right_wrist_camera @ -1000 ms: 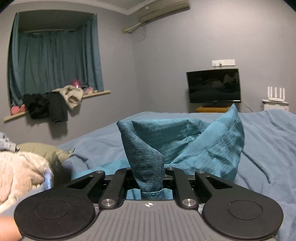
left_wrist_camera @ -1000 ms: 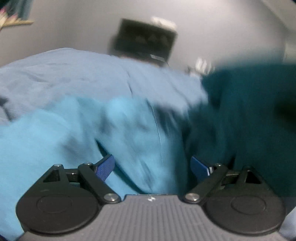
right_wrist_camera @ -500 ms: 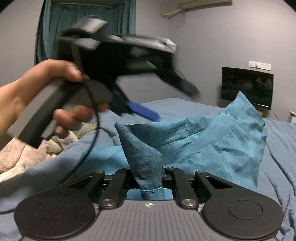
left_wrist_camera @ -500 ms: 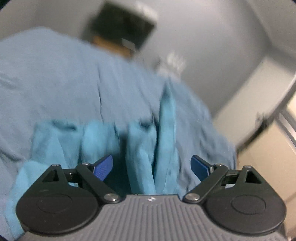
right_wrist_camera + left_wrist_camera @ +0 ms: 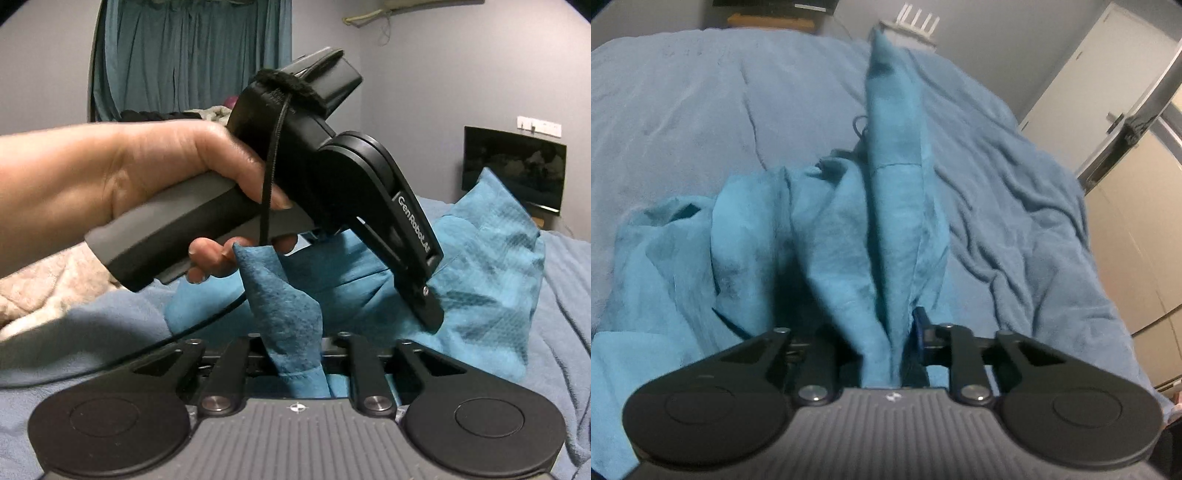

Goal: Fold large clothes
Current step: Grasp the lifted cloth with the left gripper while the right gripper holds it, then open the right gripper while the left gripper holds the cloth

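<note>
Where it stood wide open a second ago, the left gripper [image 5: 882, 343] has just closed on a raised fold of the teal garment [image 5: 827, 236], mid-bed [image 5: 683, 110]. Right gripper [image 5: 295, 354]: jaws just opening, garment corner between them, pad contact unclear. Left hand [image 5: 155, 173] newly in right view.

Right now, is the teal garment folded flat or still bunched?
Bunched. The teal garment stands in loose ridges on the blue blanket, one ridge gathered between the left gripper's just-closed jaws.

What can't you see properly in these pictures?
Right wrist view: the teal garment hides the right tongs' pads; the jaws have just been opening with cloth between them, so grip unclear.
Left wrist view: the TV is cut off by the top edge.
Right wrist view: the left hand covers the windowsill.
</note>
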`<state>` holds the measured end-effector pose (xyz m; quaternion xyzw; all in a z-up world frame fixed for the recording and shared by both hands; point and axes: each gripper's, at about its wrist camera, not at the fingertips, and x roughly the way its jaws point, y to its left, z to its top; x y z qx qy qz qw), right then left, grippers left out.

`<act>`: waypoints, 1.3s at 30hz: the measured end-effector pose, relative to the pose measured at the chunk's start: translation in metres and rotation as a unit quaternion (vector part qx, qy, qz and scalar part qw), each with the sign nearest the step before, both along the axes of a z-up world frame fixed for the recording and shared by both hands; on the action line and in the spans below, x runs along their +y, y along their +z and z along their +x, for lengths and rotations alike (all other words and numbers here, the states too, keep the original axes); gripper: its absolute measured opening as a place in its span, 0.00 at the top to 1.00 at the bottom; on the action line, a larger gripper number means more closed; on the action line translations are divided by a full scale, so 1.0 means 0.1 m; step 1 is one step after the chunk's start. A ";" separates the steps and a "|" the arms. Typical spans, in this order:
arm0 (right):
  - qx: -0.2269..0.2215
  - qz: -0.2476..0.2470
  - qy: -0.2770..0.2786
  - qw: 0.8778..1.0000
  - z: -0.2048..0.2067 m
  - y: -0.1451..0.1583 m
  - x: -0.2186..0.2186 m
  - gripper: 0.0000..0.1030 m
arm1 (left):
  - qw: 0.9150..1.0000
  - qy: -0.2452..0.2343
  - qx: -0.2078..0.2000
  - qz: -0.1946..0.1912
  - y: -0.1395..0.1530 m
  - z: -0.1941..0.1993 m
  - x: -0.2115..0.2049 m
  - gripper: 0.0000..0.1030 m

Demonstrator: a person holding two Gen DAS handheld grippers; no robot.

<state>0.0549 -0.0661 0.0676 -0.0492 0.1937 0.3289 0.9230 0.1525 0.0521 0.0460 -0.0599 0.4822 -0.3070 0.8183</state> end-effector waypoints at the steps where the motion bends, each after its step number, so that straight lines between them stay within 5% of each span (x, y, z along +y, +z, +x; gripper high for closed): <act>1: 0.001 0.002 0.009 1.000 -0.01 0.01 -0.03 0.56 | 1.000 0.006 0.000 -0.004 0.02 0.00 0.07 0.86; 2: 0.004 0.004 0.017 1.000 -0.06 0.03 -0.06 0.32 | 1.000 0.013 0.001 -0.006 0.02 0.00 0.13 0.87; 3: 0.005 0.008 0.021 1.000 -0.14 0.05 -0.13 0.18 | 1.000 0.018 0.001 -0.008 0.00 0.02 0.20 0.88; 6: 0.013 0.033 0.025 0.999 -0.25 0.11 -0.42 0.17 | 0.999 0.044 0.013 -0.025 -0.01 0.02 0.55 0.92; 10: 0.055 0.109 -0.043 0.992 0.03 0.15 -0.94 0.17 | 0.996 0.074 0.027 -0.028 -0.13 0.02 0.96 0.92; 12: 0.074 0.118 -0.096 0.986 0.29 0.10 -1.11 0.27 | 0.995 0.086 0.036 -0.032 -0.23 0.02 1.09 0.93; 16: 0.056 0.053 -0.158 0.984 0.84 -0.09 -1.21 0.49 | 0.993 0.101 0.042 -0.050 -0.38 -0.01 1.22 0.93; 21: 0.098 0.070 -0.128 0.984 1.48 -0.35 -1.08 0.73 | 0.990 0.121 0.048 -0.061 -0.48 0.03 1.35 0.93; 35: 0.040 -0.017 -0.099 0.994 2.05 -0.69 -0.35 0.73 | 0.976 0.192 0.085 -0.061 -0.83 0.23 1.94 0.93; 39: 0.040 -0.014 -0.090 0.995 2.07 -0.71 -0.37 0.73 | 0.982 0.182 0.023 -0.041 -0.57 0.07 1.83 0.92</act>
